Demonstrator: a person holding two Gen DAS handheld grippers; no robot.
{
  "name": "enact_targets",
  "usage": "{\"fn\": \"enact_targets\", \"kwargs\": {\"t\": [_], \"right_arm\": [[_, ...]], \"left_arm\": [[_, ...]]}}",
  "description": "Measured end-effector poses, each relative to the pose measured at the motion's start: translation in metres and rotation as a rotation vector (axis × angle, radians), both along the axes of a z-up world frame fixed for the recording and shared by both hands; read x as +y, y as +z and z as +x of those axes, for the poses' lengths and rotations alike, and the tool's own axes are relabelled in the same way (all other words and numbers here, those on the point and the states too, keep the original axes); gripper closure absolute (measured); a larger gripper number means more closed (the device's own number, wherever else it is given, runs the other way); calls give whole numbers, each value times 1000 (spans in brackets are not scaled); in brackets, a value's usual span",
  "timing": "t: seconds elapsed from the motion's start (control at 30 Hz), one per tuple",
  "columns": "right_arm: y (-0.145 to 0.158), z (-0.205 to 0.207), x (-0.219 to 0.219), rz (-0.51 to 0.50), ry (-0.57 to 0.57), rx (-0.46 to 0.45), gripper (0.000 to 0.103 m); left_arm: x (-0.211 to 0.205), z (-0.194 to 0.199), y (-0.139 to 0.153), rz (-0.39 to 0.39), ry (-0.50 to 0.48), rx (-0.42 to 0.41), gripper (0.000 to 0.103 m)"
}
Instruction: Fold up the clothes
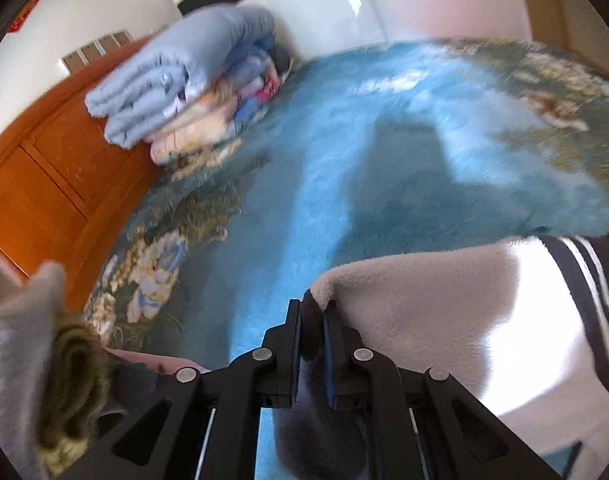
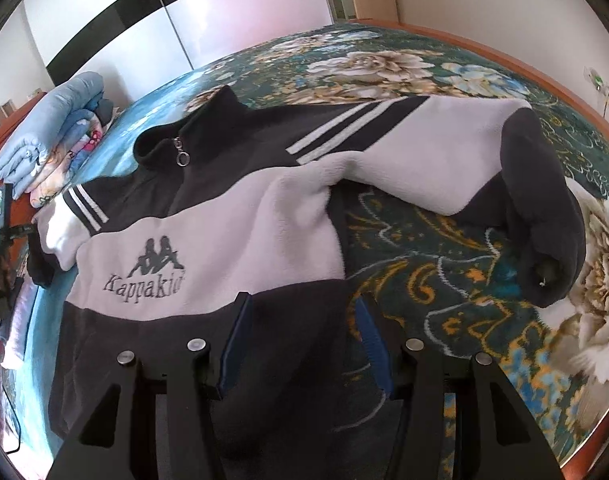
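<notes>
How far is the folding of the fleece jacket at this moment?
Done: the fleece jacket lies front up on the bed cover. In hand: the left gripper is shut on the dark cuff of one sleeve; the right gripper is open over the hem. Left: the other sleeve is still spread out, and the body is unfolded.

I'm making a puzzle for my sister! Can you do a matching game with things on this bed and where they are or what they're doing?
Things:
1. left gripper
2. right gripper
3. folded blankets
4. zip pull

States:
A. stacked by the wooden headboard
B. open above the jumper's dark hem
C. hanging at the collar
D. shut on a jumper sleeve

Pairs: 1-D, 2-B, 3-A, 4-C
</notes>
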State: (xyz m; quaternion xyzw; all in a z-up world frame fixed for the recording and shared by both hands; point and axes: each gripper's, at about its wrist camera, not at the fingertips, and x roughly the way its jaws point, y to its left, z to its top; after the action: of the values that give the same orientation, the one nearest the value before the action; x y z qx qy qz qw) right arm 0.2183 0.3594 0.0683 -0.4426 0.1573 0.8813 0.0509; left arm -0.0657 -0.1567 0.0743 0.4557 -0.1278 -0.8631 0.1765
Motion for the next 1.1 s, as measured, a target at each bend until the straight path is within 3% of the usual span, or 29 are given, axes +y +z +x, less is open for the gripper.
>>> {"fn": "enact_targets", "kwargs": {"t": [0.13,0.27,0.37,0.5,0.57,0.67,0.77,0.9,1.1], "right_arm": [[-2,-2,4,-8,-5,-6,49],[-3,-2,6,-11,-3,-6,49],[-1,0,6,-9,-1,-1,49],[5,3,9,-23,-2,19,49],[7,6,10,-45,-4,30,49],[7,15,13,-77,-5,36,49],[3,27,16,-102,-4,32,49],[-2,42,21,-136,-2,27,49],[-9,67,11,-197,56,18,49]], "left_arm": [[2,-22,-32,-37,23,-88,92],[-3,-26,-43,21,59,-103,92],[-2,-19,-32,122,14,-74,89],[-4,-7,-13,264,-36,-70,64],[-5,3,-1,311,-21,-51,64],[-7,31,18,426,-21,9,62],[3,82,23,582,-128,37,55],[30,141,0,702,-233,-42,53],[42,194,-35,796,-194,-119,53]]}}
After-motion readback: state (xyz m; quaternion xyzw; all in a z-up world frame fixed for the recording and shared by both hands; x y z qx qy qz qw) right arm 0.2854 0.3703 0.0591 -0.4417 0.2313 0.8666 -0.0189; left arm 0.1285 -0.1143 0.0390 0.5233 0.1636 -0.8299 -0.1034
